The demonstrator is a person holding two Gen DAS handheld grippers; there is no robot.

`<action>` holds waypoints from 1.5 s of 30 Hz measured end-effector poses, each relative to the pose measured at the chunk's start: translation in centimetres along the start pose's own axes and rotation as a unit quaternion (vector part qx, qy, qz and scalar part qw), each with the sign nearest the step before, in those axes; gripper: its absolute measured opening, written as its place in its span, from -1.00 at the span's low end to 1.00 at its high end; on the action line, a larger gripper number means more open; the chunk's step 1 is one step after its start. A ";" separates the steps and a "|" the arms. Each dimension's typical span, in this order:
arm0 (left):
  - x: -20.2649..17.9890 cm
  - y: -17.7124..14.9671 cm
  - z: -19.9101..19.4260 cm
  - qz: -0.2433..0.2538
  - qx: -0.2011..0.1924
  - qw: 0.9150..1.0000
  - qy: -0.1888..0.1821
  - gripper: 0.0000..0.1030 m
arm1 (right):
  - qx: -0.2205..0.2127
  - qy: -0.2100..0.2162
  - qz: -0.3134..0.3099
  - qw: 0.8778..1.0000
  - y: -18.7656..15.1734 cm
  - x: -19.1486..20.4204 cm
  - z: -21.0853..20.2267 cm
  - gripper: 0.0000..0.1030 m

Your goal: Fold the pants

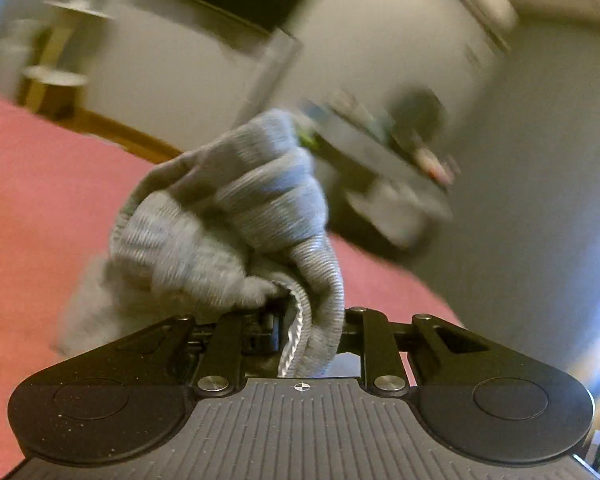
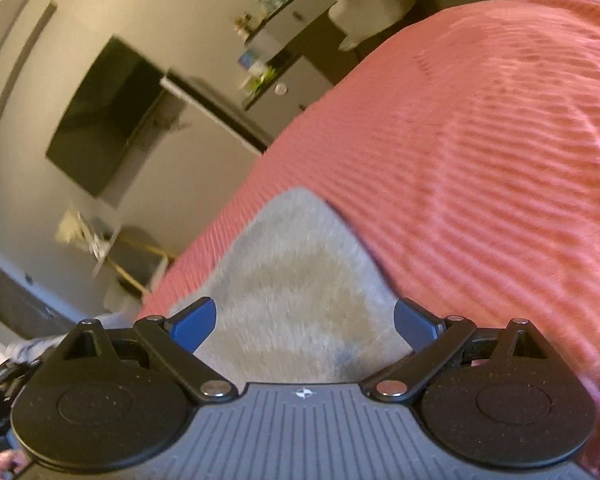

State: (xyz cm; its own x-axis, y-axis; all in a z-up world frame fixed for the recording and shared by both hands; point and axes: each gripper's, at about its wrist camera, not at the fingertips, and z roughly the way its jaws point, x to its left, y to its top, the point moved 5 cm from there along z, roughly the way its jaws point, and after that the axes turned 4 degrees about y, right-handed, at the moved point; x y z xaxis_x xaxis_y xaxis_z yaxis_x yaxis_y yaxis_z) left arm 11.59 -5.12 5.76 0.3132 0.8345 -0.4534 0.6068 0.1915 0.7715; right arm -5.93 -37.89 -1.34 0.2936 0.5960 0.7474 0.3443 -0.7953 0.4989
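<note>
The grey pants (image 1: 224, 216) are bunched at their ribbed waistband in my left gripper (image 1: 300, 320), which is shut on them and holds them lifted above the pink bedspread (image 1: 40, 200). A drawstring hangs between the jaws. In the right wrist view, a flat part of the grey pants (image 2: 300, 280) lies on the pink bedspread (image 2: 480, 160). My right gripper (image 2: 305, 322) is open, with its blue fingers (image 2: 196, 320) spread just above that fabric and holding nothing.
A dark wall-mounted screen (image 2: 104, 120) and a dark shelf with small items (image 2: 272, 72) stand beyond the bed's edge. A wooden stool or stand (image 1: 56, 80) is at the left. The left wrist view is motion-blurred.
</note>
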 end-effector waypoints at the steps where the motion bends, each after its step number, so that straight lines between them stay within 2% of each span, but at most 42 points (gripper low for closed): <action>1: -2.4 -1.5 1.9 0.018 0.021 1.000 -0.004 -0.56 | -0.005 0.002 0.004 1.000 0.4 -0.3 -0.4 0.86; 4: -8.1 -6.7 7.8 0.064 0.082 0.995 -0.013 -0.43 | -0.013 -0.004 -0.002 1.000 1.0 -1.3 -1.3 0.86; 5: -9.1 -8.5 9.4 0.073 0.103 0.992 -0.001 -0.35 | -0.014 -0.010 -0.003 1.000 1.2 -1.9 -1.6 0.86; 6: -10.1 -10.3 10.7 0.095 0.119 0.988 0.015 -0.12 | -0.013 -0.015 -0.001 1.000 1.4 -2.6 -1.8 0.86; 8: -11.3 -12.6 11.9 0.146 0.142 0.979 0.023 0.15 | -0.009 -0.026 0.008 1.000 1.6 -3.8 -2.2 0.86; 10: -11.6 -12.9 11.5 0.169 0.134 0.976 0.014 0.26 | -0.005 -0.033 0.019 0.999 1.9 -5.0 -2.4 0.86; 11: -11.7 -12.6 11.1 0.172 0.133 0.976 0.001 0.38 | -0.005 -0.034 0.026 0.999 2.1 -5.5 -2.4 0.86; 12: -11.8 -12.3 10.2 0.168 0.131 0.977 -0.016 0.41 | -0.004 -0.031 0.035 0.999 2.2 -5.9 -2.2 0.86; 15: -10.7 -10.2 7.7 0.126 0.132 0.981 -0.059 0.47 | 0.000 -0.020 0.047 0.999 2.3 -5.9 -1.5 0.86; 16: -9.9 -9.5 6.5 0.103 0.132 0.982 -0.088 0.53 | 0.003 -0.014 0.044 0.999 2.1 -5.6 -1.4 0.86; 17: -8.9 -8.9 5.3 0.081 0.129 0.983 -0.105 0.68 | 0.008 -0.006 0.042 0.999 2.0 -5.1 -1.2 0.86; 18: -7.5 -8.6 4.3 0.061 0.122 0.986 -0.100 0.75 | 0.016 0.004 0.041 0.999 1.8 -4.5 -0.9 0.86; 20: -4.6 -7.7 2.8 0.011 0.106 0.993 -0.048 0.75 | 0.032 0.022 0.049 0.998 1.3 -3.7 -0.4 0.86; 22: -2.0 -7.3 1.6 -0.035 0.097 0.995 -0.011 0.75 | 0.041 0.035 0.057 0.997 1.2 -2.9 0.5 0.86; 25: 3.0 -7.0 -0.3 -0.099 0.075 0.992 0.030 0.75 | 0.044 0.064 0.070 0.995 1.1 -1.6 2.0 0.82; 26: 4.3 -7.2 -0.7 -0.108 0.067 0.991 0.041 0.75 | 0.046 0.066 0.077 0.994 1.0 -1.4 2.7 0.68; 27: 5.7 -7.3 -0.8 -0.115 0.064 0.989 0.069 0.71 | 0.053 0.062 0.084 0.993 0.9 -1.5 3.4 0.46; 28: 6.9 -7.3 -0.9 -0.123 0.056 0.986 0.097 0.71 | 0.063 0.051 0.090 0.993 0.9 -1.5 4.2 0.38; 31: 9.5 -6.7 -0.9 -0.134 0.033 0.980 0.145 0.71 | 0.071 0.046 0.106 0.991 0.8 -1.5 5.8 0.43; 33: 10.3 -6.5 -0.8 -0.144 0.030 0.980 0.135 0.71 | 0.059 0.058 0.113 0.990 1.1 -1.4 6.6 0.73; 36: 11.2 -7.0 0.2 -0.153 0.050 0.979 0.127 0.71 | 0.048 0.064 0.139 0.987 1.3 -1.6 7.9 0.73; 37: 11.5 -7.3 0.3 -0.150 0.059 0.978 0.131 0.71 | 0.041 0.057 0.145 0.987 1.3 -1.5 8.2 0.67; 39: 12.0 -8.1 0.5 -0.145 0.069 0.977 0.137 0.70 | 0.029 0.032 0.129 0.991 1.4 -1.1 8.5 0.07; 41: 12.6 -8.0 0.7 -0.143 0.066 0.977 0.141 0.70 | 0.021 0.025 0.136 0.990 1.1 -0.7 8.2 -0.09; 44: 12.7 -8.1 -0.1 -0.155 0.057 0.976 0.140 0.70 | -0.005 0.073 0.172 0.982 1.2 -0.2 5.8 -0.14; 45: 12.9 -8.3 -0.5 -0.159 0.057 0.976 0.140 0.70 | -0.017 0.076 0.171 0.982 1.1 -0.1 4.9 -0.13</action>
State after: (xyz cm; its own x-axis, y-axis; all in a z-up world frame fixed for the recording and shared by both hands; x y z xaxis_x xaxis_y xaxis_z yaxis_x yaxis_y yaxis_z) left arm 10.21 4.31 -6.24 -0.1066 0.8539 -0.5094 0.7223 0.4186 0.5505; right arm -1.22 -38.28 -3.08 0.2496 0.2726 0.9292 0.2191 -0.9506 0.2200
